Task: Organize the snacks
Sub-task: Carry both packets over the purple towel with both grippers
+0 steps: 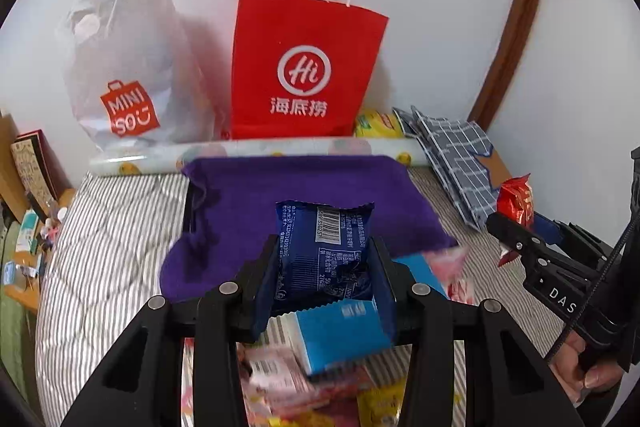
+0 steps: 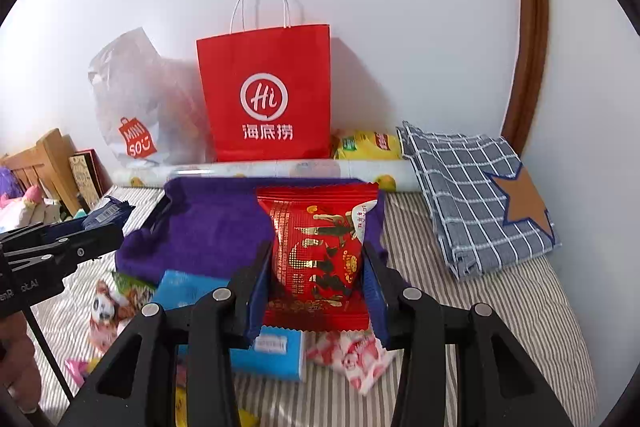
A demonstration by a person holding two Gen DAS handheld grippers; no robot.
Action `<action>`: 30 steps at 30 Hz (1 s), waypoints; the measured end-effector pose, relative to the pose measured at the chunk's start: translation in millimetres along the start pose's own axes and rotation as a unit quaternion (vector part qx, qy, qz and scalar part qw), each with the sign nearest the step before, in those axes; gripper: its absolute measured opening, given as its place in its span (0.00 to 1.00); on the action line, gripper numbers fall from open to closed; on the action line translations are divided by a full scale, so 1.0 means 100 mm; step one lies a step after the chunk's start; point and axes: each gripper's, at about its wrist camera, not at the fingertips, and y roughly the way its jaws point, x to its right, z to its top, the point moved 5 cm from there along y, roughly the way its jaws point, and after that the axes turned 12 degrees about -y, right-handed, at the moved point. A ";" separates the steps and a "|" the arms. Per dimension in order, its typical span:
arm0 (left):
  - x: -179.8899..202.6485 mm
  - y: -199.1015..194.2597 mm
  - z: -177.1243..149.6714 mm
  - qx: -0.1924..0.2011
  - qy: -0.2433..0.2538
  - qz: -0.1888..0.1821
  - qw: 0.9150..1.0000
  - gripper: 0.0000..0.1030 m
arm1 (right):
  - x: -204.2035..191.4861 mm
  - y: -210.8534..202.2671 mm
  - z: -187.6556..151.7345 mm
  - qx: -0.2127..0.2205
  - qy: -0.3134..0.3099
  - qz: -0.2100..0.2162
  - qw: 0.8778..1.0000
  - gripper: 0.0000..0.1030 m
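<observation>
Left claw (image 1: 324, 267) clamps the blue pack (image 1: 326, 247), right claw (image 2: 318, 275) the red pack (image 2: 320, 259); keep both grips firm, carry level to the purple box (image 2: 200, 223)

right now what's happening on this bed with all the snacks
A person is sorting snacks with a handheld gripper in each hand. The left gripper is shut on a dark blue snack packet, and the right gripper is shut on a red snack packet. Both packets are held above a purple cloth-lined box on the striped bed. More snacks lie loose below, including a light blue box. A red paper bag stands at the wall.
</observation>
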 end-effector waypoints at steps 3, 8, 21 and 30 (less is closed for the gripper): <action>0.00 0.07 0.15 0.001 -0.003 -0.001 1.000 0.42 | 0.05 0.11 0.12 0.003 0.006 0.003 1.000 0.39; -0.02 0.21 0.38 0.006 -0.004 0.001 1.000 0.42 | 0.14 0.28 0.29 0.006 0.014 0.005 1.000 0.39; -0.40 0.82 0.52 -0.004 -0.013 0.033 0.999 0.42 | 0.30 0.98 0.29 -0.007 0.030 0.025 0.999 0.39; -0.67 1.07 0.34 -0.037 -0.042 0.053 0.997 0.42 | 0.31 1.24 0.01 -0.049 0.035 0.044 0.997 0.39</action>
